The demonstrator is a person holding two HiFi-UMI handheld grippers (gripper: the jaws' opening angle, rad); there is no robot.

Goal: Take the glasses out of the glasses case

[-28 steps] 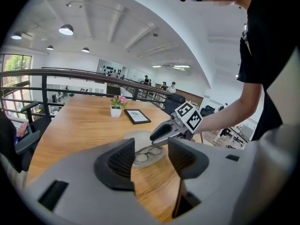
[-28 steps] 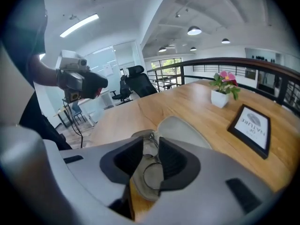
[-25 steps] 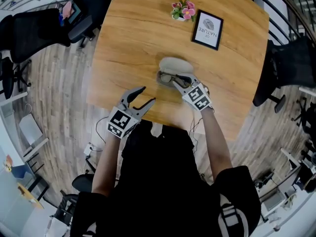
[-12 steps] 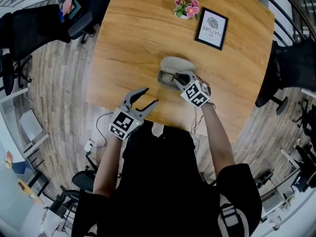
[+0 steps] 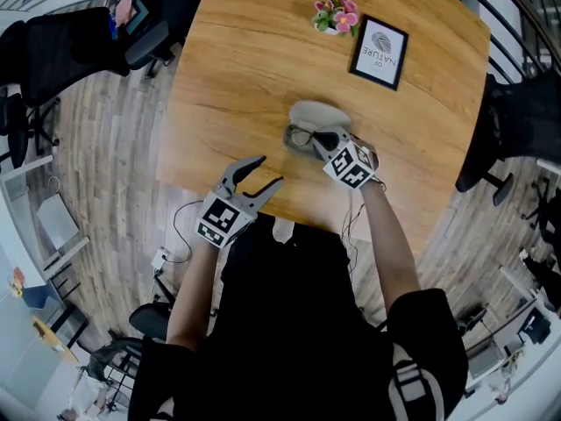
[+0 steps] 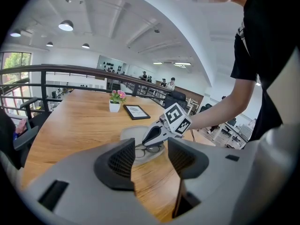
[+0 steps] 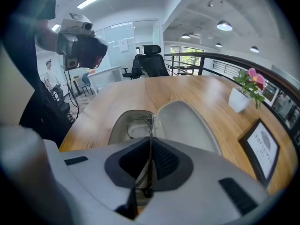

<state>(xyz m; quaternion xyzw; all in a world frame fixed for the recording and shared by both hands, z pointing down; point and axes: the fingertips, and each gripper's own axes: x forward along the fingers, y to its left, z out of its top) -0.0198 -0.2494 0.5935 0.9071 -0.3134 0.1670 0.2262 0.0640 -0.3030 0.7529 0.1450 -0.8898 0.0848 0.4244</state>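
Below us is a rounded wood-grain tabletop point(image 5: 237, 68). A black-framed print point(image 5: 379, 53) and a pot of pink flowers point(image 5: 334, 16) stand at its far edge. Near the middle lies an open oval grey glasses case point(image 5: 317, 112), with the glasses point(image 5: 301, 136) inside. Our right gripper point(image 7: 150, 159) has just been closing its jaws and pinches the thin frame, clear only in its own view. Our left gripper point(image 5: 270, 170) hovers over the near edge, jaws spread, empty.

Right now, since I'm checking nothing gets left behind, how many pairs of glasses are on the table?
1: the glasses lie in the open glasses case mid-table; the right gripper has just been closing its jaws on their frame. None seems hidden.
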